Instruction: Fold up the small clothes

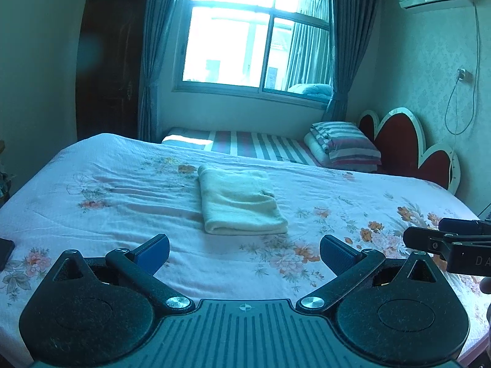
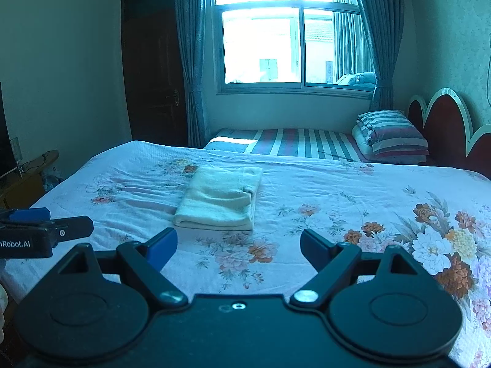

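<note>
A cream cloth (image 1: 239, 201) lies folded into a neat rectangle on the floral bedsheet (image 1: 92, 190), in the middle of the bed. It also shows in the right wrist view (image 2: 221, 199). My left gripper (image 1: 244, 253) is open and empty, held above the near part of the bed, short of the cloth. My right gripper (image 2: 238, 247) is open and empty too, also short of the cloth. The right gripper shows at the right edge of the left wrist view (image 1: 435, 233), and the left gripper at the left edge of the right wrist view (image 2: 46, 224).
A second bed with striped bedding (image 1: 260, 147) and a folded striped quilt (image 1: 346, 145) stands behind, under the window (image 1: 254, 30). A red headboard (image 1: 408, 150) is at the right. A dark door (image 2: 153, 70) is at the back left, a wooden side table (image 2: 27, 174) at the left.
</note>
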Demonstrator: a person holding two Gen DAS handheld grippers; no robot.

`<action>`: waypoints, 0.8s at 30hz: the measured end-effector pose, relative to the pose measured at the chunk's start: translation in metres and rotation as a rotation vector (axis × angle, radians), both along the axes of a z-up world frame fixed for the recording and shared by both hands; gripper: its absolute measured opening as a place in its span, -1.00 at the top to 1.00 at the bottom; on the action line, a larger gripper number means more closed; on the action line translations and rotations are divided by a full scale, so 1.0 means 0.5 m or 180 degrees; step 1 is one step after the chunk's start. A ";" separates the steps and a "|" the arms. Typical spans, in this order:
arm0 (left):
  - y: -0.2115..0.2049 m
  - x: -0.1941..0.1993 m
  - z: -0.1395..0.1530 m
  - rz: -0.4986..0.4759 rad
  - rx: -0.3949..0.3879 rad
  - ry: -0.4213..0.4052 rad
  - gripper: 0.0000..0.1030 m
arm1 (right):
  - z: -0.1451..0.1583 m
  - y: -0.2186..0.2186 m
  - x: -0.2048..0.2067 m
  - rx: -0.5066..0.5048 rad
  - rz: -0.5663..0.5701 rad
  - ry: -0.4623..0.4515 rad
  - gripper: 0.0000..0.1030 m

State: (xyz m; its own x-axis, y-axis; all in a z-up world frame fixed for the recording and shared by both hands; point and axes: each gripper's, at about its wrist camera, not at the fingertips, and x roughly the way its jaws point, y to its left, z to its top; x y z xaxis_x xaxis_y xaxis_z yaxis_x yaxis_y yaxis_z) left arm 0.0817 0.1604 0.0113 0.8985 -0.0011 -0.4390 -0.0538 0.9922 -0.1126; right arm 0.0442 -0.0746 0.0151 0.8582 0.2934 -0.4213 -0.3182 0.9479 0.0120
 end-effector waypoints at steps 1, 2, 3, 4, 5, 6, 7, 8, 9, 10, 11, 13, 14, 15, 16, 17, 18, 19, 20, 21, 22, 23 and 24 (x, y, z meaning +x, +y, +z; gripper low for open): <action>-0.003 0.002 -0.001 0.0000 -0.0003 -0.0002 -1.00 | 0.001 -0.001 0.002 0.0007 0.0007 0.0005 -0.70; -0.004 0.002 -0.002 -0.0010 -0.0009 -0.0001 -1.00 | 0.002 -0.001 0.001 0.0016 0.0013 0.0005 -0.70; -0.007 0.002 -0.002 -0.0002 -0.0006 -0.0003 -1.00 | 0.003 -0.002 0.001 0.0021 0.0015 0.0001 -0.70; -0.008 0.003 -0.002 0.0005 0.0004 -0.0001 -1.00 | 0.003 -0.002 0.002 0.0022 0.0019 -0.0002 -0.70; -0.010 0.003 -0.002 0.0005 0.0011 0.0004 -1.00 | 0.004 -0.001 0.003 0.0026 0.0026 0.0000 -0.70; -0.011 0.003 -0.002 0.0010 0.0013 0.0002 -1.00 | 0.002 0.000 0.003 0.0030 0.0031 0.0002 -0.70; -0.012 0.003 -0.002 0.0009 0.0020 0.0001 -1.00 | 0.002 0.001 0.004 0.0034 0.0034 0.0004 -0.70; -0.012 0.002 -0.002 0.0013 0.0029 0.0000 -1.00 | 0.002 0.001 0.002 0.0037 0.0043 0.0004 -0.70; -0.012 0.001 -0.002 0.0016 0.0037 0.0003 -1.00 | 0.002 0.003 0.003 0.0037 0.0051 0.0005 -0.70; -0.012 -0.002 -0.001 0.0017 0.0039 0.0004 -1.00 | 0.002 0.004 0.002 0.0036 0.0055 0.0003 -0.70; -0.011 -0.002 -0.001 0.0018 0.0036 0.0004 -1.00 | 0.003 0.005 0.001 0.0034 0.0058 0.0002 -0.70; -0.010 -0.004 -0.001 0.0020 0.0034 0.0005 -1.00 | 0.004 0.006 0.001 0.0032 0.0061 -0.0004 -0.70; -0.009 -0.002 0.000 0.0020 0.0031 0.0008 -1.00 | 0.005 0.007 0.001 0.0034 0.0059 -0.0006 -0.70; -0.009 -0.003 0.001 0.0020 0.0033 0.0005 -1.00 | 0.005 0.007 0.001 0.0036 0.0060 -0.0005 -0.70; -0.009 -0.004 0.000 0.0023 0.0043 -0.0008 -1.00 | 0.006 0.006 0.001 0.0032 0.0062 -0.0007 -0.70; -0.008 -0.004 0.001 0.0025 0.0043 -0.0011 -1.00 | 0.006 0.006 0.001 0.0028 0.0062 -0.0012 -0.70; -0.006 -0.004 0.001 0.0022 0.0037 -0.0011 -1.00 | 0.007 0.006 0.001 0.0030 0.0060 -0.0011 -0.70; -0.006 -0.005 0.002 0.0017 0.0038 -0.0014 -1.00 | 0.007 0.006 0.001 0.0036 0.0064 -0.0009 -0.70; -0.006 -0.005 0.002 0.0018 0.0047 -0.0020 -1.00 | 0.008 0.007 0.000 0.0037 0.0066 -0.0013 -0.70; -0.006 -0.005 0.003 0.0018 0.0049 -0.0020 -1.00 | 0.009 0.007 0.000 0.0032 0.0066 -0.0015 -0.70; -0.005 -0.005 0.003 0.0011 0.0043 -0.0019 -1.00 | 0.009 0.006 -0.002 0.0032 0.0069 -0.0016 -0.70; -0.006 -0.005 0.004 0.0005 0.0043 -0.0025 -1.00 | 0.010 0.006 -0.004 0.0034 0.0069 -0.0019 -0.70; -0.007 -0.006 0.005 0.0000 0.0055 -0.0027 -1.00 | 0.010 0.007 -0.004 0.0034 0.0067 -0.0017 -0.70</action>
